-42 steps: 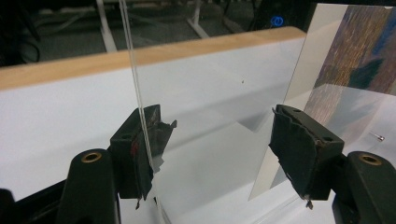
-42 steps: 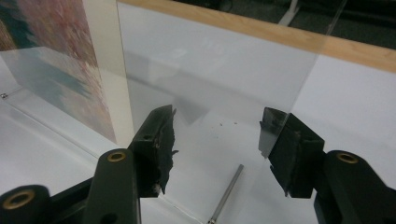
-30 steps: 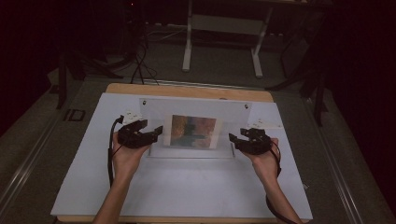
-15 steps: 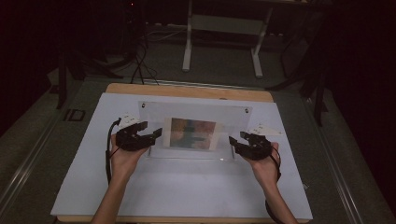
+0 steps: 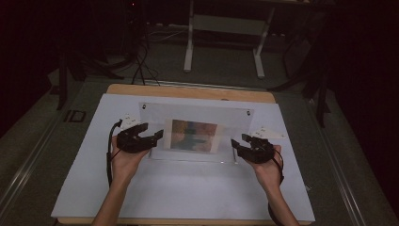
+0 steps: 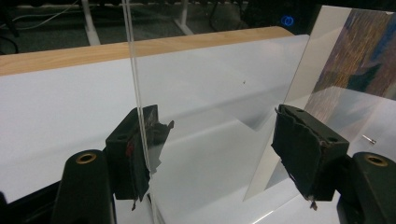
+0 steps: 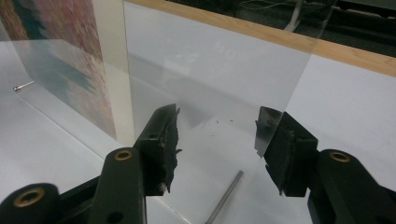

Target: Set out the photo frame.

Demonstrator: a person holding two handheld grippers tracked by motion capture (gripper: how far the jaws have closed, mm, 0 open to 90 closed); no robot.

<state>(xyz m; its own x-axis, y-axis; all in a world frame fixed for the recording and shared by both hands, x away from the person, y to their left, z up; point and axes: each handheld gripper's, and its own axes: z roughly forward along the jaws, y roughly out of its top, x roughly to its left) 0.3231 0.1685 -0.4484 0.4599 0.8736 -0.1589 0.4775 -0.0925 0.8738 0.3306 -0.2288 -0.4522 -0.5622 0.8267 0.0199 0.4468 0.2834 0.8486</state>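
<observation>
Worktop point(image 5: 188, 188): white sheet, dark room behind.
Frame point(image 5: 195, 134): clear, upright, holds picture.
Left tongs point(image 5: 157, 137): apart, frame edge between.
Right tongs point(image 5: 236, 147): apart, just been closing, frame edge between.

The frame point(image 5: 197, 136) is clear, glossy acrylic over a matt paper print point(image 5: 194, 135). The table point(image 5: 188, 92) shows pale wood at its far edge under a smooth, matt white sheet point(image 5: 188, 183). The jaw pads are rough, torn black rubber.

Black claws point(image 5: 157, 137) point(image 5: 237, 147) (torn pads, brass screws); black cable; bare forearms.
</observation>
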